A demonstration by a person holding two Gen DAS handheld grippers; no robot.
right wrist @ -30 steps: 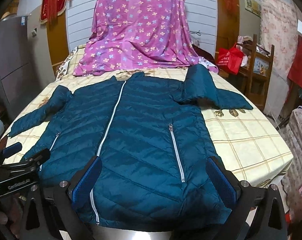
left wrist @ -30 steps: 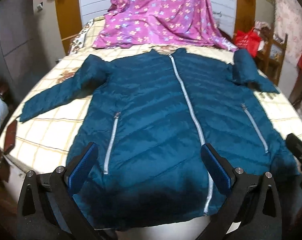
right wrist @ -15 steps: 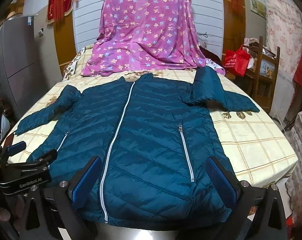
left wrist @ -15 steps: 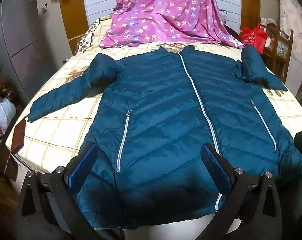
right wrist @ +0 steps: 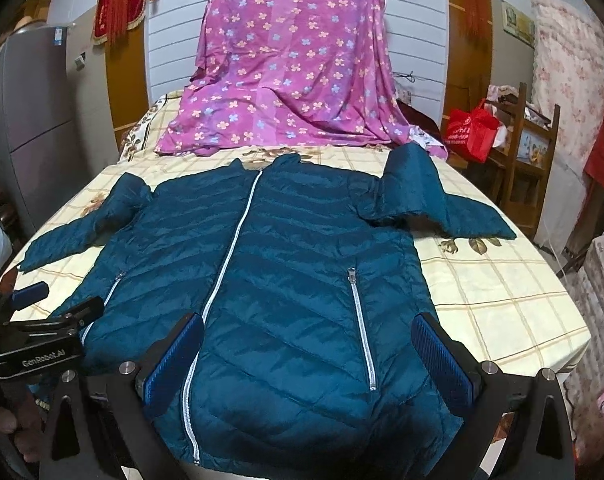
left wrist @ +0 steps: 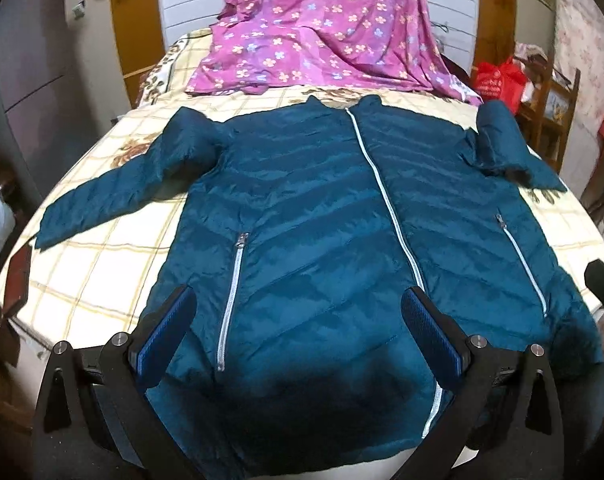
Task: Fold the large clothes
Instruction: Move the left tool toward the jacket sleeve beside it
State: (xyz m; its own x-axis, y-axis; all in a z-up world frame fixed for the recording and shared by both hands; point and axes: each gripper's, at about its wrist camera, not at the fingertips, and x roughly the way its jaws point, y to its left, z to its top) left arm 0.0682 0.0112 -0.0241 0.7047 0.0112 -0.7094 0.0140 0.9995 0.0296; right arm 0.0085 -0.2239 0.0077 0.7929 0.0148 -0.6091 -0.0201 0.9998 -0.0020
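A dark teal puffer jacket lies front-up on the bed, zipped, hem toward me, collar far. It also shows in the right wrist view. Its left sleeve stretches out to the left. Its right sleeve is bent over at the shoulder. My left gripper is open and empty above the hem, left of the centre zip. My right gripper is open and empty above the hem by the right pocket zip. The left gripper's body also shows in the right wrist view.
The bed has a cream checked sheet. A purple flowered cloth drapes over the headboard end. A red bag sits on a wooden chair to the right. A grey fridge stands to the left.
Both grippers have drawn back and risen slightly, so the jacket sits lower and farther in both views. Both stay open. The jacket has not moved.
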